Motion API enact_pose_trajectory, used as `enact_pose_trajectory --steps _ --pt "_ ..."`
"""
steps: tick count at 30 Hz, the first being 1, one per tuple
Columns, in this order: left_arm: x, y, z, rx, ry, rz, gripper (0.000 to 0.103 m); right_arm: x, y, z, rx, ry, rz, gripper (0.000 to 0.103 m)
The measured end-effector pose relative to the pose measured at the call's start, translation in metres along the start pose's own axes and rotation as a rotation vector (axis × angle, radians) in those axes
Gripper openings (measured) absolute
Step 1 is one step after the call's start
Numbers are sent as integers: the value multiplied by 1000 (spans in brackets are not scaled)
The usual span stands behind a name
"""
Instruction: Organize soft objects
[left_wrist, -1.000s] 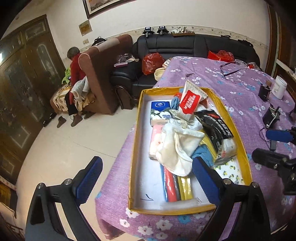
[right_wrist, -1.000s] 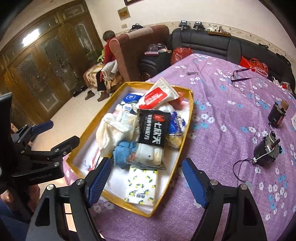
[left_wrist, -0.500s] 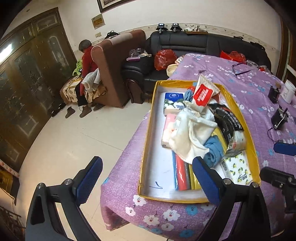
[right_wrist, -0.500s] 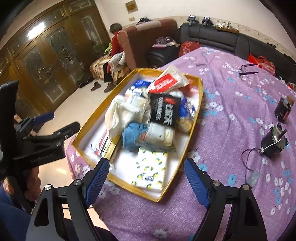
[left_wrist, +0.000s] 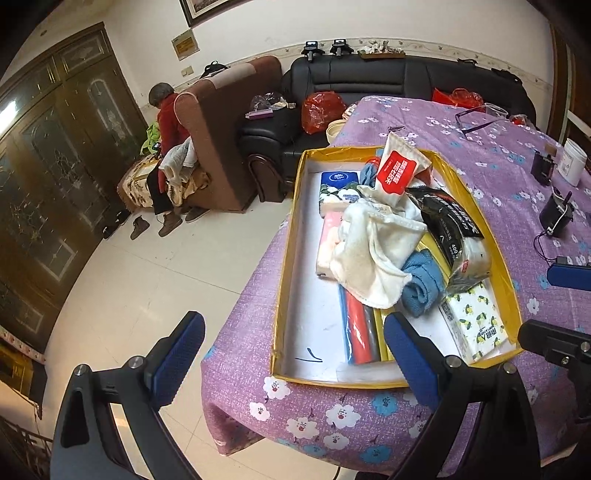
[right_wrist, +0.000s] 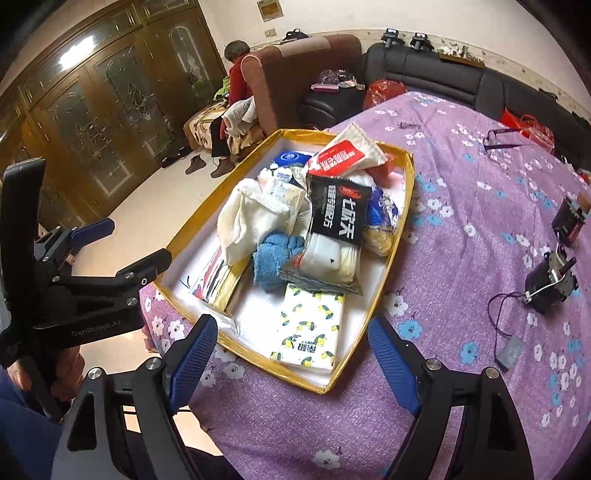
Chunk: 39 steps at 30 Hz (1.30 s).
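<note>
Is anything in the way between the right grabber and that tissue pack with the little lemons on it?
Nothing visible is. The right gripper is open and empty, just in front of the yellow tray, and the lemon tissue pack lies flat at the tray's near end. Only the low rim stands between them.

A tray (right_wrist: 400, 206) sat on the table (right_wrist: 461, 258), ahead of the right gripper (right_wrist: 291, 354) and just left of its midline. Nearest that gripper in the tray lay a tissue pack (right_wrist: 310, 328); beyond it a sock packet (right_wrist: 332, 236) lay over a rolled cloth (right_wrist: 275, 258), with a towel (right_wrist: 247, 221) to their left. Two small motors (right_wrist: 550, 284) stood well to the right. The left gripper (right_wrist: 122, 251) hung left of the tray.
</note>
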<state>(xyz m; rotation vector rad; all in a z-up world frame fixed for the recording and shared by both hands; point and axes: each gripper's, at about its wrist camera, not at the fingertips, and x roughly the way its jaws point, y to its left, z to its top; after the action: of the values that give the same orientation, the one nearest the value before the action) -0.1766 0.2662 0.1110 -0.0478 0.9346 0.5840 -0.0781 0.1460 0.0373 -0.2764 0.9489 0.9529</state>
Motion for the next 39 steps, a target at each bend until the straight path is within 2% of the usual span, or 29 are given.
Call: enact_pose_trajectory --steps 21,39 --pt "0 0 -14 15 31 13 97 4 6 -9 6 29 20 88" --pt "3 -4 -20 32 45 -1 97 -4 0 -27 43 31 -2 88"
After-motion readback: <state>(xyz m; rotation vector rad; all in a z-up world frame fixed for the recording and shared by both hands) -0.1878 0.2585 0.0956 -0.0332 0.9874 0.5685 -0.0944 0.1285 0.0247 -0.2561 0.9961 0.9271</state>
